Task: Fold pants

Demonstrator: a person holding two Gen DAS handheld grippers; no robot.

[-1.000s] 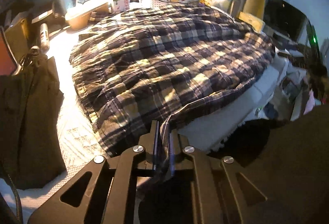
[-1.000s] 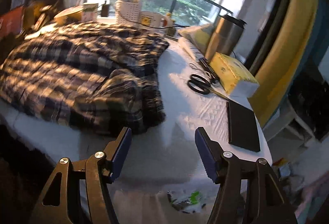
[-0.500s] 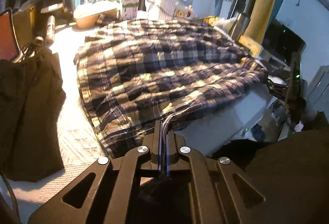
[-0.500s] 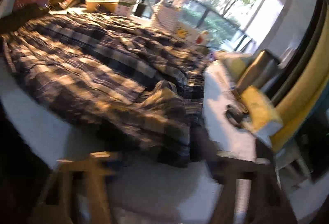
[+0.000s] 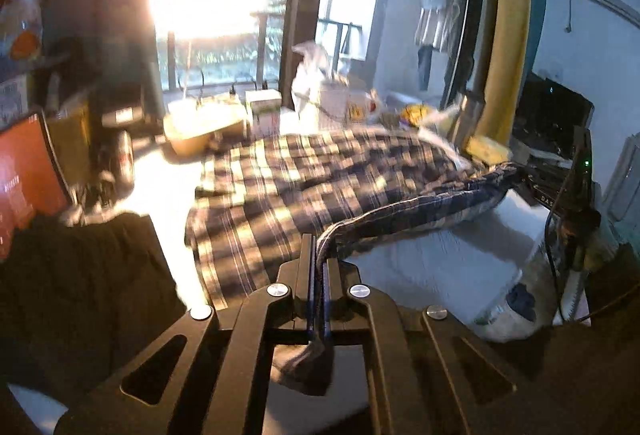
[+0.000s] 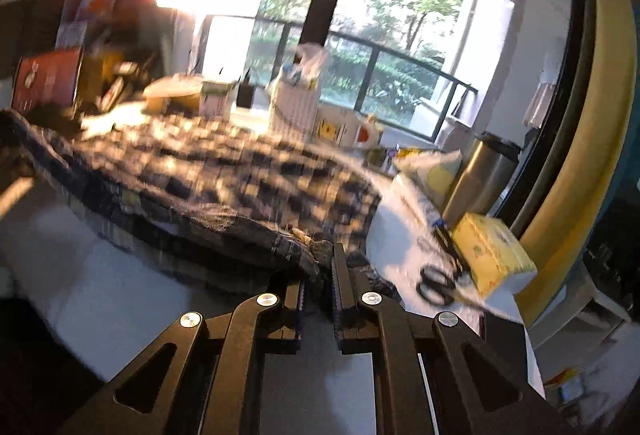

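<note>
The plaid pants (image 5: 320,179) lie spread over the white-covered table (image 5: 432,267). At the near edge my left gripper (image 5: 318,267) is shut on a hem of the pants, and cloth hangs down behind its fingers. From there a lifted edge of the pants (image 5: 424,201) stretches off the table toward the right. In the right wrist view the pants (image 6: 224,171) look blurred. The jaws of my right gripper (image 6: 320,267) are closing on a bunched corner of the pants, with cloth pinched between the pads.
A dark garment (image 5: 80,275) lies on the table left of the pants. Black scissors (image 6: 436,281), a yellow tissue box (image 6: 492,251) and a steel flask (image 6: 480,175) sit to the right. Boxes and a white basket (image 6: 296,103) line the back by the window.
The right gripper went from wide open over bare table to closed on the pants' right corner. Both grippers have risen, lifting the near edge of the pants off the table.
</note>
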